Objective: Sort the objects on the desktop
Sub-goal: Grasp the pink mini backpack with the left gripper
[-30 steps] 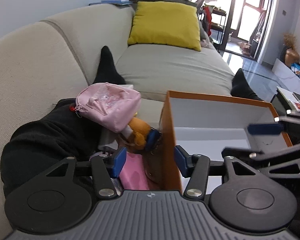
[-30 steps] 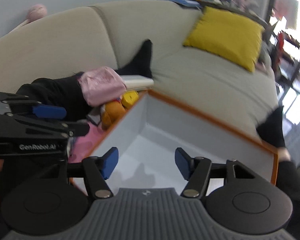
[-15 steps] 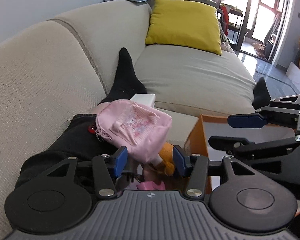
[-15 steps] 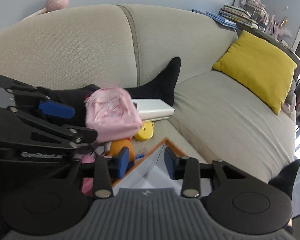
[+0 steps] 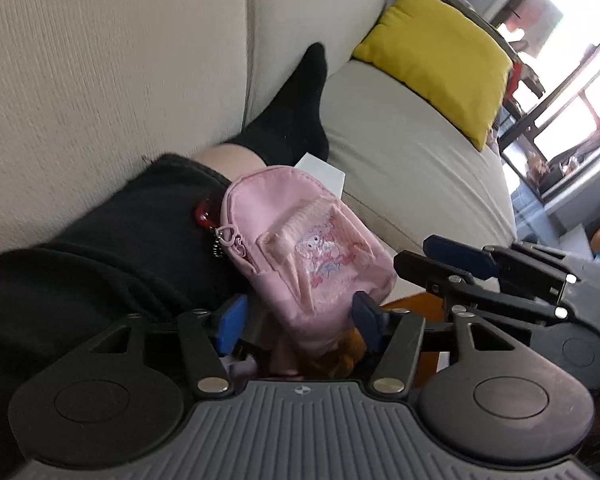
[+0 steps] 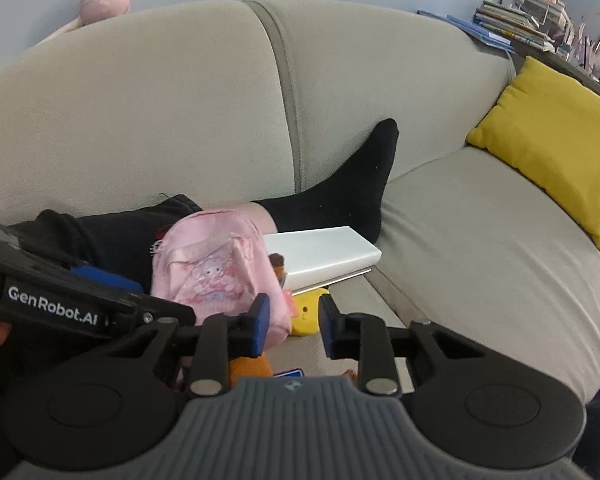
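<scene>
A small pink backpack pouch (image 5: 300, 248) lies on the sofa against a black-clad leg; it also shows in the right wrist view (image 6: 216, 268). My left gripper (image 5: 298, 320) is open, its blue pads either side of the pouch's lower end, not closed on it. My right gripper (image 6: 292, 322) is open and empty, just right of the pouch and above a yellow plush toy (image 6: 306, 312). An orange toy (image 6: 248, 368) lies under the pouch. A white box (image 6: 320, 254) lies behind it. An orange box edge (image 5: 424, 300) peeks out behind the left gripper.
A leg in a black sock (image 6: 348, 188) stretches across the beige sofa (image 6: 480, 240). A yellow cushion (image 6: 556, 140) rests at the far right. Books (image 6: 512, 28) are stacked behind the sofa back. A pink round plush (image 6: 104, 0) sits on top of the backrest.
Both grippers swung left, away from the orange-rimmed box toward the pile of objects. The left gripper now brackets the pink pouch. The right gripper's fingers have narrowed somewhat.
</scene>
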Demonstrator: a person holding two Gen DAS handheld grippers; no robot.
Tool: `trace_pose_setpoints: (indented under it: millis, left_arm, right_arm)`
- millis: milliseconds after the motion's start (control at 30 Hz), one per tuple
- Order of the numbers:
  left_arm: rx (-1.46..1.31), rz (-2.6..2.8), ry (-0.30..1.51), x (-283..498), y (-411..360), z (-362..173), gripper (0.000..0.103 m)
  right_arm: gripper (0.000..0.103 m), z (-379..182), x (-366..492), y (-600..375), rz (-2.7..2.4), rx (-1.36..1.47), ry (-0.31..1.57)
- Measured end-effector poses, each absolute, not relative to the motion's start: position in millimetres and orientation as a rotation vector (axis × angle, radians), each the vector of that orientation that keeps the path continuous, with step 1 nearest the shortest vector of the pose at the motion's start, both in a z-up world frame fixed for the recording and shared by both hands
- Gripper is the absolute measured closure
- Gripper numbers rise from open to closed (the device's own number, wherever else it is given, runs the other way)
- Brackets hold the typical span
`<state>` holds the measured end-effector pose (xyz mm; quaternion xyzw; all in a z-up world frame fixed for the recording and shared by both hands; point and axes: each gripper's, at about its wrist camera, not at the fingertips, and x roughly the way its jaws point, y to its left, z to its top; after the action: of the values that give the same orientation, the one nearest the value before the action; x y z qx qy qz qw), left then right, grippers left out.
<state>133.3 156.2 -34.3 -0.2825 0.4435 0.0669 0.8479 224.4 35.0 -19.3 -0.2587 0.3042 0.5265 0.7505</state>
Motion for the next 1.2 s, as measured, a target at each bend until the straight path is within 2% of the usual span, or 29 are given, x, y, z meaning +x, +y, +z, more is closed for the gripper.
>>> trace_pose_setpoints:
  millis: [67, 200, 300, 467, 700, 800, 833, 867, 1100, 1200]
  left_arm:
    - [-0.661, 0.140, 0.933, 139.5, 163.4, -43.1, 0.032]
    - [-0.702, 0.183, 0.897, 145.2, 167.3, -51.7, 0.034]
    - [-0.690, 0.198, 0.859, 144.5, 166.9, -50.8, 0.054]
    - [-0.636, 0.181, 0.817, 136.5, 167.5, -37.4, 0.066]
    - [-0.354, 0.228, 0.784, 107.2, 154.7, 6.8, 0.068]
    - [-0.328, 0.196, 0.829, 96.0, 154.6, 12.1, 0.068]
    - [-0.313, 0.193, 0.840, 91.8, 153.5, 12.3, 0.068]
    - [-0.289, 0.195, 0.856, 87.3, 151.0, 12.0, 0.068]
    - [-0.234, 0.183, 0.878, 58.8, 142.2, 7.8, 0.067]
    - [-0.257, 0.183, 0.856, 49.6, 144.9, 7.8, 0.067]
  right_arm:
    - [0.082, -24.7, 229.3, 38.6, 1.164, -0.572, 0.699]
    - [0.082, -35.7, 232.0, 41.2, 1.180, -0.587, 0.737]
    - [0.082, -38.2, 231.7, 41.8, 1.183, -0.595, 0.730]
    - [0.080, -30.4, 232.5, 37.2, 1.191, -0.573, 0.743]
    - [0.080, -19.8, 207.2, 27.3, 1.250, -0.611, 0.764]
    - [0.077, -23.5, 188.9, 28.8, 1.316, -0.621, 0.861]
    - [0.070, -26.3, 184.0, 30.3, 1.329, -0.619, 0.901]
    - [0.068, -29.9, 177.6, 32.6, 1.333, -0.620, 0.945]
    - [0.066, -66.7, 154.3, 54.9, 1.177, -0.644, 1.089]
    - [0.064, -78.9, 143.6, 62.2, 1.130, -0.685, 1.092]
